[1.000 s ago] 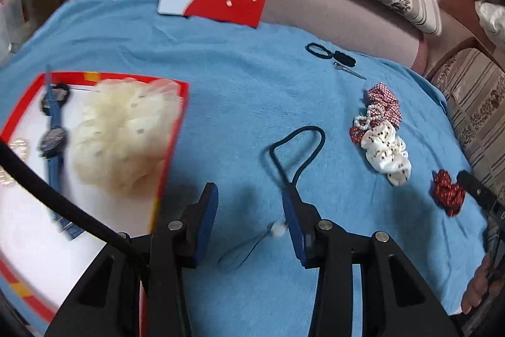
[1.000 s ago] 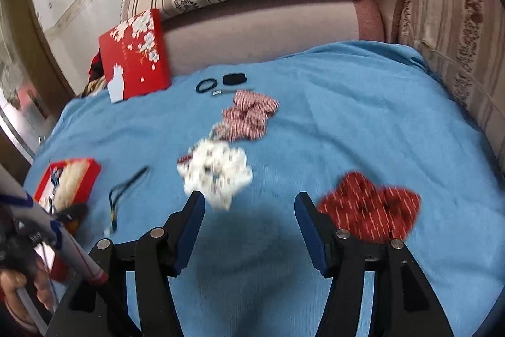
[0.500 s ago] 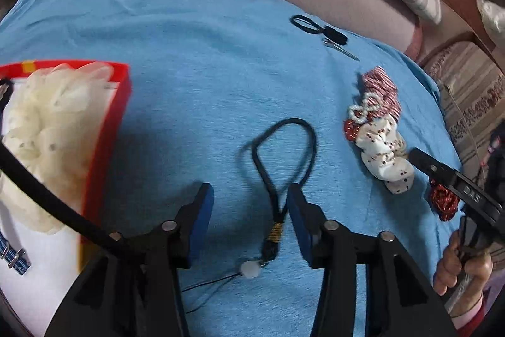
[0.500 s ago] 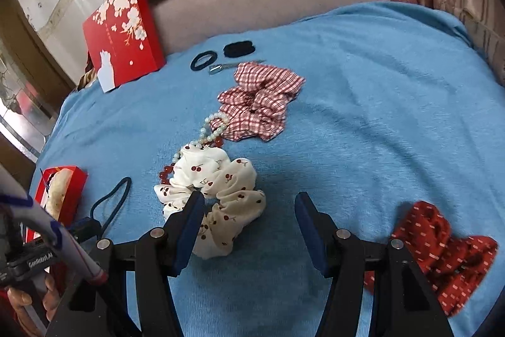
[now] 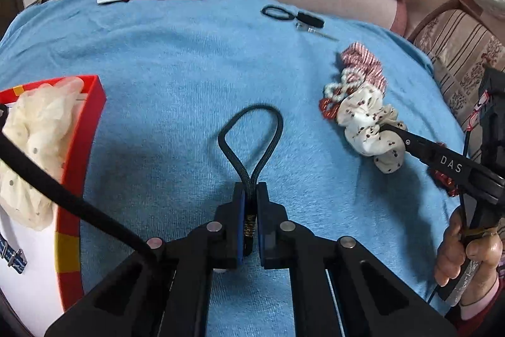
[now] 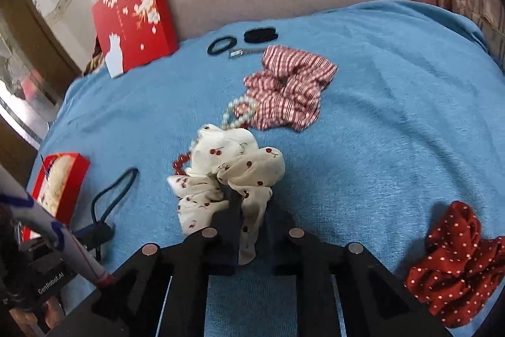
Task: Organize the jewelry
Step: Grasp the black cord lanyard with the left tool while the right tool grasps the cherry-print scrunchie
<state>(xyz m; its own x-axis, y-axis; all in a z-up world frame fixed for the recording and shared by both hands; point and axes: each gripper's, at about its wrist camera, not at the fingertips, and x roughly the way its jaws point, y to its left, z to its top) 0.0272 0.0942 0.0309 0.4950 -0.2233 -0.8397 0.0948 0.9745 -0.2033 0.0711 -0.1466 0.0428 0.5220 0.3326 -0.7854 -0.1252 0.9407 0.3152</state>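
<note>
My left gripper (image 5: 250, 190) is shut on a black cord loop (image 5: 252, 135) that lies on the blue cloth; the loop also shows in the right wrist view (image 6: 115, 190). My right gripper (image 6: 252, 199) is shut on a white cherry-print scrunchie (image 6: 230, 166), which also shows in the left wrist view (image 5: 369, 125). A pearl bracelet (image 6: 236, 114) and a red bead bracelet (image 6: 180, 161) lie against it. A red box tray (image 5: 79, 166) at the left holds a cream scrunchie (image 5: 34, 141) and a blue strap.
A red checked scrunchie (image 6: 287, 90) lies behind the white one. A red dotted scrunchie (image 6: 454, 261) lies at the right. A black hair tie (image 6: 221, 45), a black pad and a metal clip (image 6: 236, 53) lie at the back near the upright red lid (image 6: 132, 21). Sofa cushions ring the cloth.
Both grippers moved forward and closed: the left on the black cord loop, the right on the white cherry-print scrunchie. Both were open before.
</note>
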